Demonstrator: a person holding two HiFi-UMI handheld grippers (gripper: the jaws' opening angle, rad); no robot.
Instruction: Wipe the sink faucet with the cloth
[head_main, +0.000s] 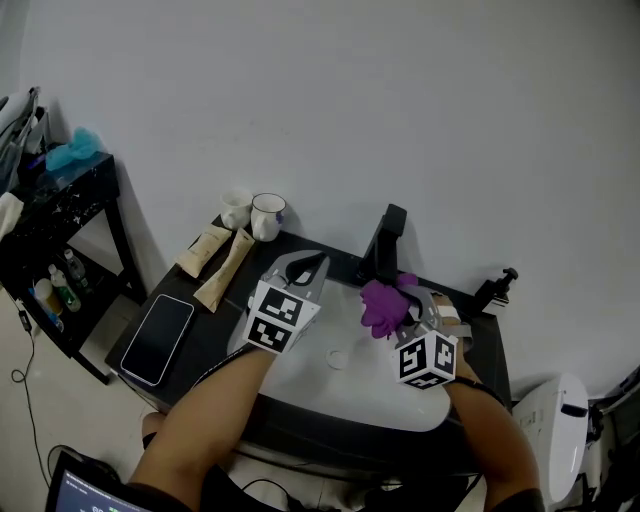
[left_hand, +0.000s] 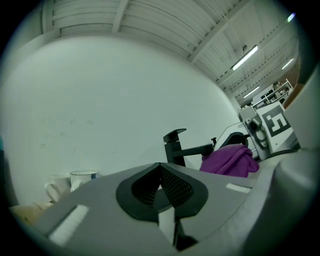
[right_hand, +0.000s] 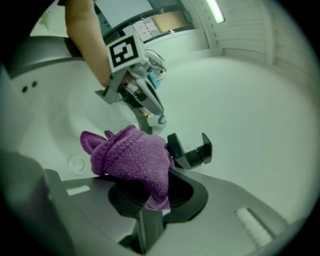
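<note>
Honestly, my right gripper (right_hand: 150, 202) is clamped on just a corner of the purple cloth (right_hand: 131, 156), bunched right beside the black faucet (head_main: 386, 243). My left gripper (left_hand: 161, 195) looks closed on nothing, I think. Rub hard and the cloth could slip out into the sink (head_main: 300, 380).

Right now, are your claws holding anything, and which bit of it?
The right claw pinches the purple cloth by one bottom fold; the rest bunches up above the jaws. The left claw is shut on nothing.
</note>
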